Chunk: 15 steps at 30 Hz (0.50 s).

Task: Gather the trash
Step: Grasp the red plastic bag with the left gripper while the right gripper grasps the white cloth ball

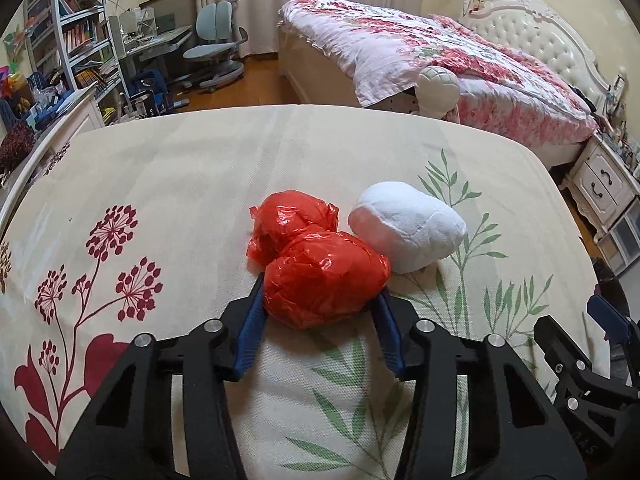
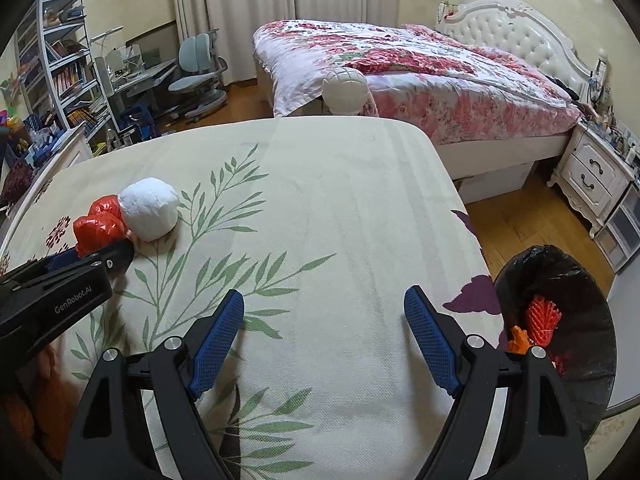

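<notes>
A crumpled red plastic bag (image 1: 324, 280) lies on the floral tablecloth (image 1: 180, 184), with a second red bag (image 1: 292, 220) just behind it and a white plush lump (image 1: 404, 236) to their right. My left gripper (image 1: 320, 300) has its blue fingers on both sides of the near red bag, pressing its sides. In the right wrist view the red bags (image 2: 98, 226) and white plush (image 2: 149, 208) lie at the far left. My right gripper (image 2: 324, 320) is open and empty over the cloth, near the table's right edge.
A black-lined bin (image 2: 560, 320) stands on the floor right of the table, with red and orange scraps (image 2: 538, 318) inside. Beyond the table are a bed (image 2: 400, 80), a white round lamp-like object (image 2: 345, 90), a desk chair (image 2: 196, 72) and bookshelves (image 1: 80, 40).
</notes>
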Available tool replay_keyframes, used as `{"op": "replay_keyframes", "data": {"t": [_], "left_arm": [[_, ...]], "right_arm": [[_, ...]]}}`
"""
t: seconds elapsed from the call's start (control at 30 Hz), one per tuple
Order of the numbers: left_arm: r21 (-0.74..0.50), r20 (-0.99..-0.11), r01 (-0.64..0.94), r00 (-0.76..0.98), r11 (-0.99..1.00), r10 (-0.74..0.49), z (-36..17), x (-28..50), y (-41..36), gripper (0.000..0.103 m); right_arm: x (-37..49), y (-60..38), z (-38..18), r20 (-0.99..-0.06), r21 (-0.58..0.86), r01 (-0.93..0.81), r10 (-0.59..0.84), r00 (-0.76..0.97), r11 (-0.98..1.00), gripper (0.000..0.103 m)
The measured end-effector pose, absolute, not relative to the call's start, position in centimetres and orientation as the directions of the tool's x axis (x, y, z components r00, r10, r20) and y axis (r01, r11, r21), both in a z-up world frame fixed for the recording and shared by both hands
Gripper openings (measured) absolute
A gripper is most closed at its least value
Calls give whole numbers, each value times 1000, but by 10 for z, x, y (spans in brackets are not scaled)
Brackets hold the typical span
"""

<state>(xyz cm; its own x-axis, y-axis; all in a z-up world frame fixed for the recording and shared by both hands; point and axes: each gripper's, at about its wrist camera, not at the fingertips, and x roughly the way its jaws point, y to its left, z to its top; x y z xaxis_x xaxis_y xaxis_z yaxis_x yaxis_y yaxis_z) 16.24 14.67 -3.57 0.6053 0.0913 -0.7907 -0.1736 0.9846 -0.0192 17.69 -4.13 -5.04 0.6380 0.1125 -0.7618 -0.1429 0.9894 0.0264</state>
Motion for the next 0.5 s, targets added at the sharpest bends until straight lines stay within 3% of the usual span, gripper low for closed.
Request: {"op": "replay_keyframes", "data": {"t": [0.5], "left_arm": [[14, -781, -203, 609, 979, 137, -33, 142, 191, 42]], "right_arm": [[180, 21, -47, -763, 13, -264, 180, 621, 965, 80]]}}
